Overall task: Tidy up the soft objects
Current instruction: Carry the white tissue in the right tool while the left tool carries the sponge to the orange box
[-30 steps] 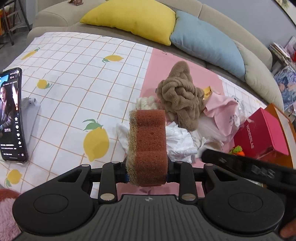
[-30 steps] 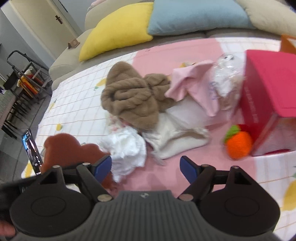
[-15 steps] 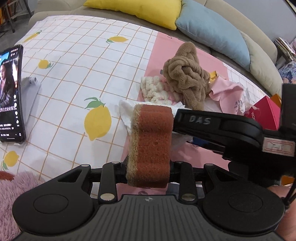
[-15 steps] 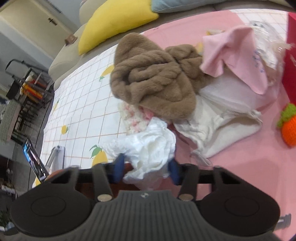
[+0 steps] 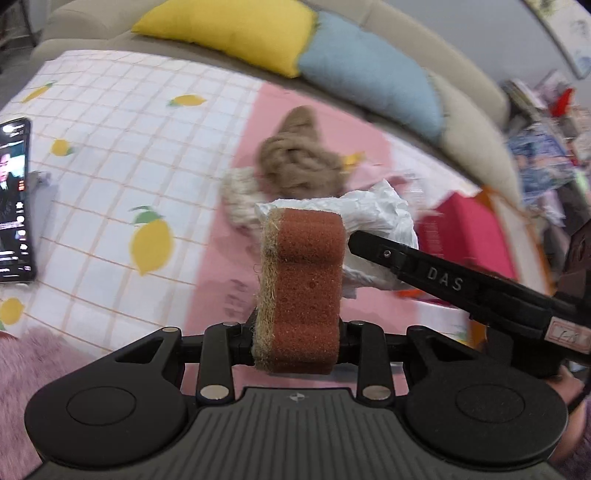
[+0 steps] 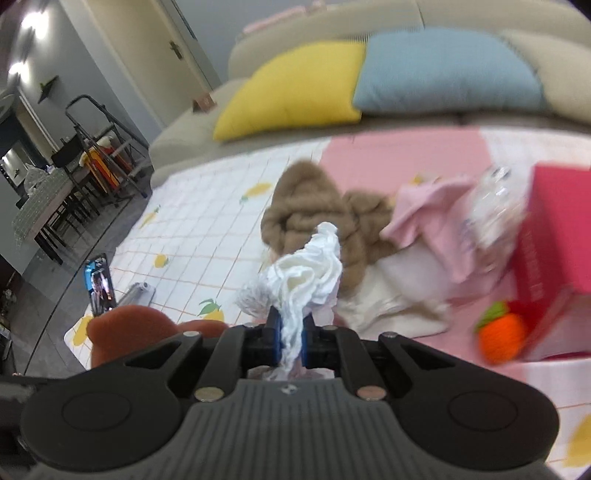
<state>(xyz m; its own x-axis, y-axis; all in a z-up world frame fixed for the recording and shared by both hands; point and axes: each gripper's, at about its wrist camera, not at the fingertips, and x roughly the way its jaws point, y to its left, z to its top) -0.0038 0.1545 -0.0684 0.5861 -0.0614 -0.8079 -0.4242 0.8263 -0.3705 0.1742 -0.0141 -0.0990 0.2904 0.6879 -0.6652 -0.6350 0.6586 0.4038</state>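
The left gripper pinches a brown sponge across its width, jaws pressed into the foam so it stands upright between them, probably so it can be carried without folding. Just beside it, the right gripper has just been closing, and its blue pads now squeeze a crumpled white tissue into a thin rope, the loose end fanning out above the jaws; a grip that low likely keeps the flimsy paper from slipping out. In the left view the same tissue hangs behind the sponge at the tip of the right tool. Each hand thus holds one soft thing clear of the mat, which suggests both are bound for a sorting spot not visible here. Farther off the rest of the pile waits: a brown knot cushion, a pink cloth, a cream cloth and an orange knitted toy beside the red box. Beyond lies the sofa with its pillows.
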